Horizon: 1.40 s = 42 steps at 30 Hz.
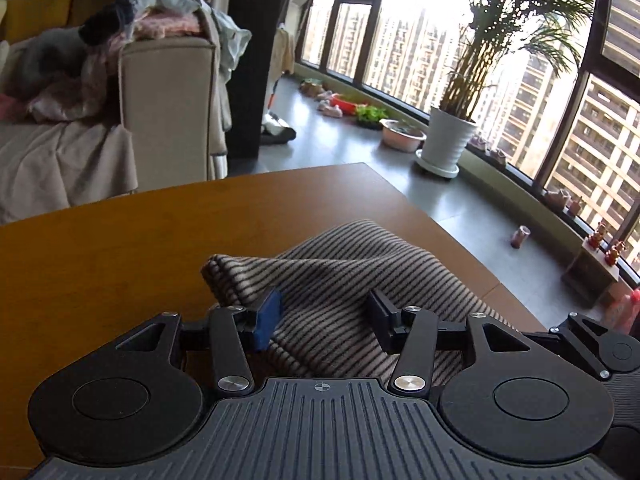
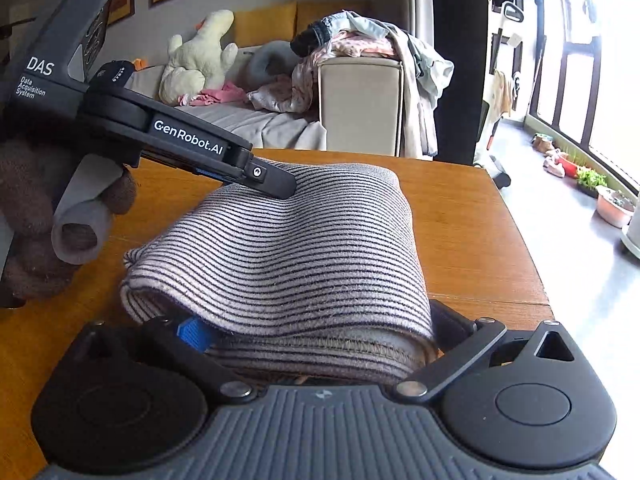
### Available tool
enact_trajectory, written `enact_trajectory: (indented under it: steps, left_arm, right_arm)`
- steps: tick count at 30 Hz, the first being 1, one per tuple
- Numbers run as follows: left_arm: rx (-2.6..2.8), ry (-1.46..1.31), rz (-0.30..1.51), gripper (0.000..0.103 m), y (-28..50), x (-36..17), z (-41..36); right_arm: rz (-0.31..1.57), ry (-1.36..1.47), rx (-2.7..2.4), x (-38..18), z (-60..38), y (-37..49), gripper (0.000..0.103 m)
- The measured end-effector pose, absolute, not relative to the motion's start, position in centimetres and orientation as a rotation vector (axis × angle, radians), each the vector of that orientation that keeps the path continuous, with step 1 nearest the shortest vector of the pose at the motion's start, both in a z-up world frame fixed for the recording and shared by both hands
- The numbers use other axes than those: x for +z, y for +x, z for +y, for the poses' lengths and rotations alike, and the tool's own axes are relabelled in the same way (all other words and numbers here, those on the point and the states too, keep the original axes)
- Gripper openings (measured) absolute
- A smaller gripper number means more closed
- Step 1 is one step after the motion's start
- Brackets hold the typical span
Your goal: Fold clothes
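Wooden table (image 2: 472,216), striped garment (image 2: 304,256) between both grippers' spread, unclenched jaws.

a potted palm (image 1: 448,136) stands by the window (image 1: 420,40); a cream plush toy (image 2: 200,56) sits on the sofa (image 2: 360,100).

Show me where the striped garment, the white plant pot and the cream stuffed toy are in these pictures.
striped garment (image 2: 304,256): right wrist view, on its folded upper layer.
white plant pot (image 1: 447,140): left wrist view, on its ribbed side wall.
cream stuffed toy (image 2: 200,60): right wrist view, on its body, on the sofa.
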<state>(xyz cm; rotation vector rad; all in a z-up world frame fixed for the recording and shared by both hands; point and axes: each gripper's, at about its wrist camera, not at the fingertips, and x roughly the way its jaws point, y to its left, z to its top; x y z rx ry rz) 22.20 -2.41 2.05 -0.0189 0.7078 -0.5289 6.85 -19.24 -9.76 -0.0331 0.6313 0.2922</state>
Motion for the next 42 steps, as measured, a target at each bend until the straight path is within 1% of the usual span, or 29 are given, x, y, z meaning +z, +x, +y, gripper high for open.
enact_trajectory:
  steps: [6,11,12,17,20,21,22,24,25,27,28,29,31,32,33,35,37,40,42]
  left_arm:
    - [-0.528,-0.006,0.695,0.055,21.8,2.0,-2.6]
    - [-0.527,-0.009,0.696,0.055,21.9,2.1,-2.6]
    - [-0.526,-0.010,0.695,0.055,21.9,2.1,-2.6]
    - [-0.531,-0.010,0.696,0.055,22.0,2.0,-2.4]
    - [-0.532,-0.013,0.696,0.055,22.2,2.0,-2.5]
    - [-0.531,-0.012,0.695,0.055,22.2,2.0,-2.5]
    - [-0.530,-0.011,0.694,0.055,22.2,2.0,-2.6]
    - [-0.530,-0.012,0.694,0.055,22.2,2.0,-2.5]
    - [-0.531,-0.013,0.695,0.055,22.2,2.0,-2.5]
    - [-0.532,-0.013,0.696,0.055,22.2,2.0,-2.5]
    - [-0.533,-0.011,0.696,0.055,22.2,2.0,-2.4]
    - [-0.535,-0.011,0.696,0.055,22.2,2.0,-2.3]
    - [-0.537,-0.012,0.697,0.055,22.2,1.9,-2.3]
    - [-0.535,-0.014,0.697,0.055,22.2,1.9,-2.2]
    - [-0.532,-0.015,0.697,0.055,22.2,1.9,-2.1]
    - [-0.527,-0.018,0.698,0.056,22.2,1.9,-1.9]
    - [-0.527,-0.029,0.704,0.059,22.3,1.8,-1.7]
    - [-0.533,-0.031,0.708,0.059,22.3,1.8,-1.6]
    - [-0.535,-0.010,0.700,0.059,22.0,1.9,-1.8]
  right_arm:
    - [0.713,0.150,0.341,-10.6,-22.0,7.6,0.103]
    - [0.741,0.005,0.401,-10.8,-20.5,5.9,0.103]
    - [0.735,-0.007,0.403,-10.7,-20.5,5.4,0.103]
    - [0.599,0.122,0.425,-7.7,-23.4,3.0,0.103]
    - [0.525,0.218,0.377,-6.4,-25.6,3.5,0.103]
    - [0.508,0.247,0.356,-6.1,-26.2,3.8,0.102]
    - [0.529,0.274,0.337,-6.5,-26.6,4.7,0.098]
    - [0.595,0.337,0.309,-7.7,-26.9,6.4,0.071]
    - [0.630,0.373,0.309,-8.7,-26.9,7.2,0.066]
    - [0.677,0.445,0.324,-10.1,-26.9,8.2,0.066]
    - [0.692,0.481,0.339,-10.7,-26.8,8.4,0.067]
    - [0.706,0.516,0.354,-11.2,-26.8,8.7,0.072]
    - [0.718,0.537,0.369,-11.5,-26.6,8.8,0.072]
    - [0.706,0.505,0.375,-11.0,-26.3,8.5,0.068]
    - [0.680,0.467,0.389,-10.2,-26.1,7.9,0.061]
    - [0.633,0.412,0.425,-8.8,-25.6,6.8,0.055]
    - [0.637,0.382,0.448,-8.3,-25.2,6.5,0.054]
    - [0.688,0.279,0.399,-9.5,-24.4,6.5,0.054]
    - [0.691,0.274,0.388,-10.2,-24.5,6.4,0.056]
